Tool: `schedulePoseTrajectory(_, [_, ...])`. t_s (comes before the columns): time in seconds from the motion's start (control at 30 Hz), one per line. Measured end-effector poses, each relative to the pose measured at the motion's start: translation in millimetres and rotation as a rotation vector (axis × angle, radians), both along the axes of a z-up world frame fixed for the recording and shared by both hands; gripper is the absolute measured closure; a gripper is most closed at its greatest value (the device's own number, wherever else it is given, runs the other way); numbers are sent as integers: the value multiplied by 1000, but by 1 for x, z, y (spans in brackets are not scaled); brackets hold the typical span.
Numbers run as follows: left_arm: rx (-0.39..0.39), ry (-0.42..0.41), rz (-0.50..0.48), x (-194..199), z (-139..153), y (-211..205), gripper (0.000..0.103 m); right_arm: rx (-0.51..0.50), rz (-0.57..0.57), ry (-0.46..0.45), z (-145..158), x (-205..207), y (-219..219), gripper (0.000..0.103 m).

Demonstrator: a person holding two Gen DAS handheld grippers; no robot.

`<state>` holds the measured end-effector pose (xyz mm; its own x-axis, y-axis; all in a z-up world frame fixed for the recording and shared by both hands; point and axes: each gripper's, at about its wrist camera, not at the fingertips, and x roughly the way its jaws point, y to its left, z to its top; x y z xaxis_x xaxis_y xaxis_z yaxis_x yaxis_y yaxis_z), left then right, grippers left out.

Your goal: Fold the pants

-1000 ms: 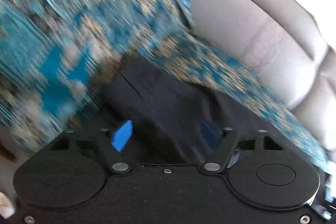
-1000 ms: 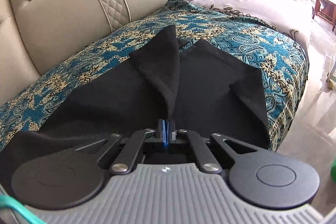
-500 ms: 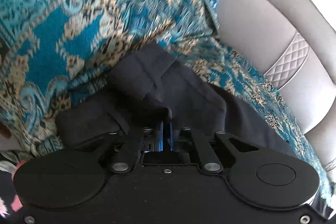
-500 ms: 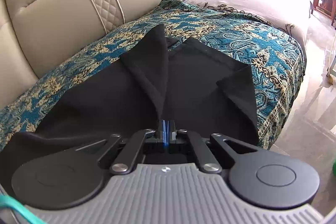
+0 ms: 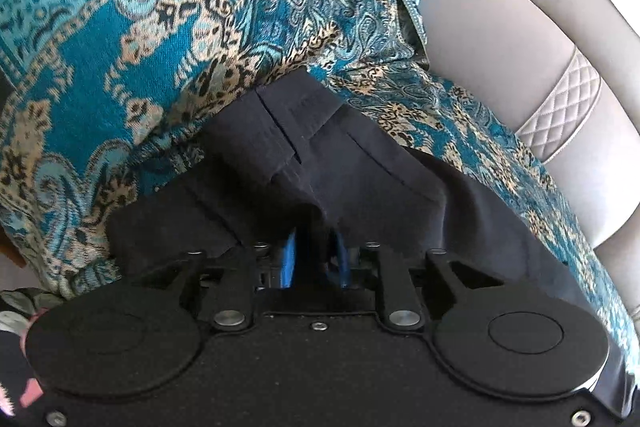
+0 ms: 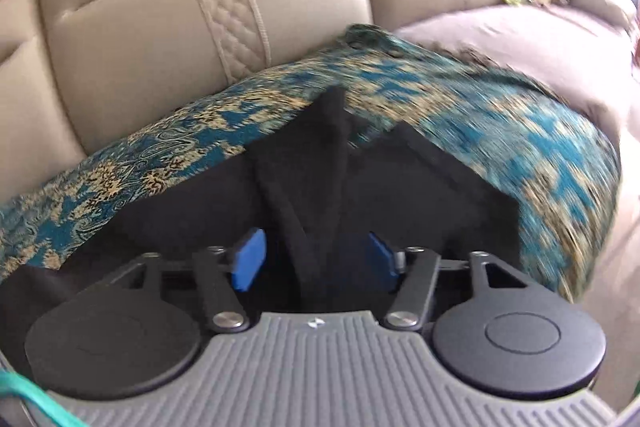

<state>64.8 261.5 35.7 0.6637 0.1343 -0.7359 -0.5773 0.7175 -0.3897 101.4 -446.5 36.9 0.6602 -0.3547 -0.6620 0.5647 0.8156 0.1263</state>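
Black pants (image 5: pixel 320 163) lie on a teal patterned throw (image 5: pixel 120 39) over a beige sofa. In the left wrist view the waistband end is bunched up just in front of my left gripper (image 5: pixel 314 259); its blue pads stand slightly apart with a fold of black cloth between them. In the right wrist view the pants (image 6: pixel 420 195) are spread on the throw (image 6: pixel 520 131), with a raised ridge of cloth (image 6: pixel 312 187) running between the pads. My right gripper (image 6: pixel 316 259) is open, its blue pads wide apart on either side of that ridge.
The beige leather backrest (image 6: pixel 180 39) with a quilted stripe rises behind the throw. A grey-covered seat (image 6: pixel 500 31) continues to the right, with clutter at its far end. The sofa's front edge and floor lie at the right (image 6: pixel 616 227).
My right gripper has opened and let go of the cloth ridge, and its view has swung. My left gripper closed on the waistband half a second ago and its pads now stand slightly apart.
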Motion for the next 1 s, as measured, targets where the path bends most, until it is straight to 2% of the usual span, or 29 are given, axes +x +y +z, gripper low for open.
schedulePoseTrajectory(0.17, [-17,-16,32,5,-2,4,84,-102,2,76,-4,51,-3,29])
schedulePoseTrajectory(0.2, [-13,-15,34,6,-2,4,84,-104,0,95,-8,59,-4,38])
schedulePoseTrajectory(0.23, [1,-9,40,7,-2,3,88,-92,-2,116,-11,66,-7,57])
schedulePoseTrajectory(0.27, [20,0,43,8,-1,3,95,-79,-10,103,-12,67,-10,68])
schedulePoseTrajectory(0.3, [37,4,39,8,0,1,97,-79,-37,99,-10,68,-11,94])
schedulePoseTrajectory(0.33, [56,-1,36,8,3,0,99,-77,-65,97,-8,67,-12,95])
schedulePoseTrajectory(0.47, [110,-34,13,2,13,-4,99,-39,-176,63,-1,45,-26,95])
schedulePoseTrajectory(0.53, [107,-38,2,1,15,-2,99,35,-206,24,-4,25,-38,91])
schedulePoseTrajectory(0.6, [97,-25,2,2,13,1,99,121,-210,-33,-7,4,-50,72])
schedulePoseTrajectory(0.63, [86,-17,6,2,11,2,99,169,-197,-64,-10,-7,-56,49])
schedulePoseTrajectory(0.7, [55,-13,16,1,7,6,99,259,-157,-128,-15,-28,-63,40])
schedulePoseTrajectory(0.8, [22,-7,26,-1,0,9,99,324,-114,-179,-18,-57,-70,38])
schedulePoseTrajectory(0.93, [39,-4,12,-1,-2,8,98,338,-119,-114,-25,-78,-76,37])
schedulePoseTrajectory(1.0, [46,1,7,-1,-2,8,98,314,-163,-96,-27,-88,-80,37])
